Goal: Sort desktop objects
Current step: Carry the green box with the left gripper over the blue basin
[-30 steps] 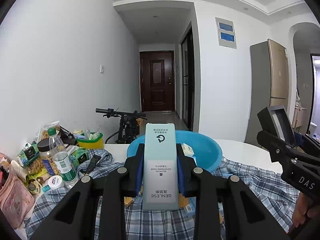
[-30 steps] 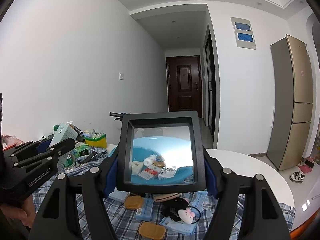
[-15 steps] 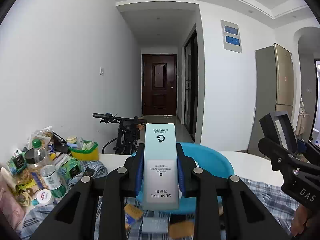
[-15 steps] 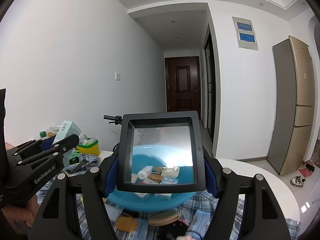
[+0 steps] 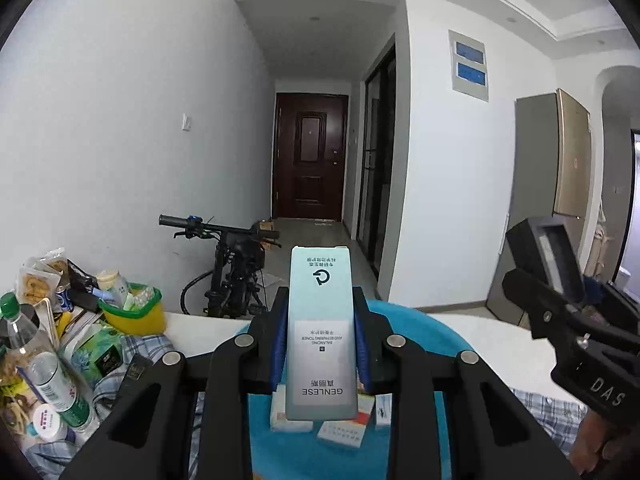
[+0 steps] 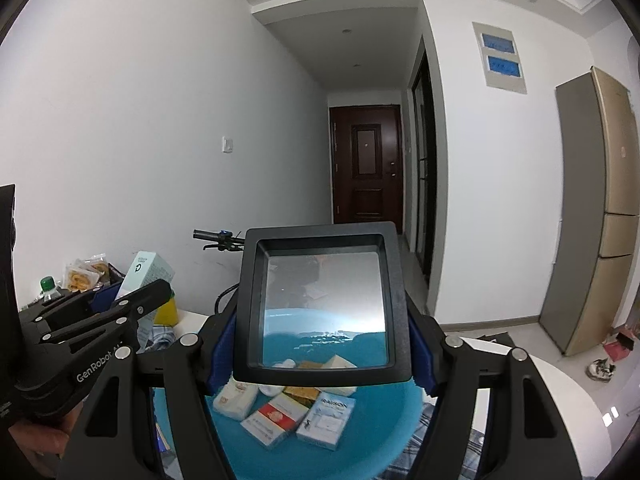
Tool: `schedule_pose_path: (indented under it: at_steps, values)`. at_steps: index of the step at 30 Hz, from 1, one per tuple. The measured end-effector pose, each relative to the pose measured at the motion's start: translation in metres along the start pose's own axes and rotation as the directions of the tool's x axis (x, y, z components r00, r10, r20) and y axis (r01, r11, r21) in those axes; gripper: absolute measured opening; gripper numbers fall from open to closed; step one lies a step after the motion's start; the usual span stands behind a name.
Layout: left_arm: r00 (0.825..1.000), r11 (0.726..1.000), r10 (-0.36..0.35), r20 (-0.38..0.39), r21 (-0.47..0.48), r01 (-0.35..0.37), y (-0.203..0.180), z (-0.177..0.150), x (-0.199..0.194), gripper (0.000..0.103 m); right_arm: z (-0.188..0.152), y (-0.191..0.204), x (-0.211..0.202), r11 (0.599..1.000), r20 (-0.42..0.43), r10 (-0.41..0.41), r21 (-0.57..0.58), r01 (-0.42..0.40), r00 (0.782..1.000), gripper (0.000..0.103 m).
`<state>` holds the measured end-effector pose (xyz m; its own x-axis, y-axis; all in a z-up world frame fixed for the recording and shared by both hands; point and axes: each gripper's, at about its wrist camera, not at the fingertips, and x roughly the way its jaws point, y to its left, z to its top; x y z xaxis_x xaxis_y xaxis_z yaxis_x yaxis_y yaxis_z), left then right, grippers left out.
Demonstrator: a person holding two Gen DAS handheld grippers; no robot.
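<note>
A: What does the left gripper (image 5: 320, 344) have hold of?

B: It is clamped on a tall pale-green toner box (image 5: 321, 336), the blue pads pressed against both long sides. The box stands upright between the fingers with its print upside down, and it hangs above the blue basin (image 5: 432, 332).

A: And the right gripper (image 6: 320, 320)?

B: Its fingers are closed on a black-framed rectangular magnifier (image 6: 322, 304), gripped by the two side edges of the frame. The lens faces the camera, and through it the far rim of the basin shows, along with some of the packs.

A: Where does the basin sit?

B: On the white table (image 6: 560, 392), over a blue checked cloth (image 5: 548, 408). The magnifier is held over the basin too. Inside lie several small boxes (image 6: 276, 416), among them a white one with red print and a white-and-blue pack (image 6: 326, 420), all touching or overlapping on the basin floor.

A: What else is on the table?

B: On the left side, well apart from the basin, stands a yellow-green tub (image 5: 134, 312) beside a water bottle (image 5: 48, 372) and snack packets (image 5: 36, 280). A bicycle (image 5: 232, 268) stands behind the table by the wall.
</note>
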<state>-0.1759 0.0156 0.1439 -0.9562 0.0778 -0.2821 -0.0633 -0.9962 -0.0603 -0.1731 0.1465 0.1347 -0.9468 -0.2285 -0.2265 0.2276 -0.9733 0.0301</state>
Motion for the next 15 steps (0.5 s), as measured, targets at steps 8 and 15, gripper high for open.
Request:
schedule_pose_path:
  at_steps: [8, 15]
  values:
    - [1.000, 1.000, 0.003, 0.001, -0.005, -0.003, 0.006, 0.009, 0.037, 0.030, 0.006, -0.006, 0.032, 1.000, -0.007, 0.002, 0.010, -0.002, 1.000, 0.068]
    - [1.000, 1.000, -0.003, 0.016, -0.011, 0.003, 0.010, 0.014, 0.053, 0.030, 0.008, -0.015, 0.047, 0.999, -0.009, -0.018, 0.033, 0.018, 1.000, 0.068]
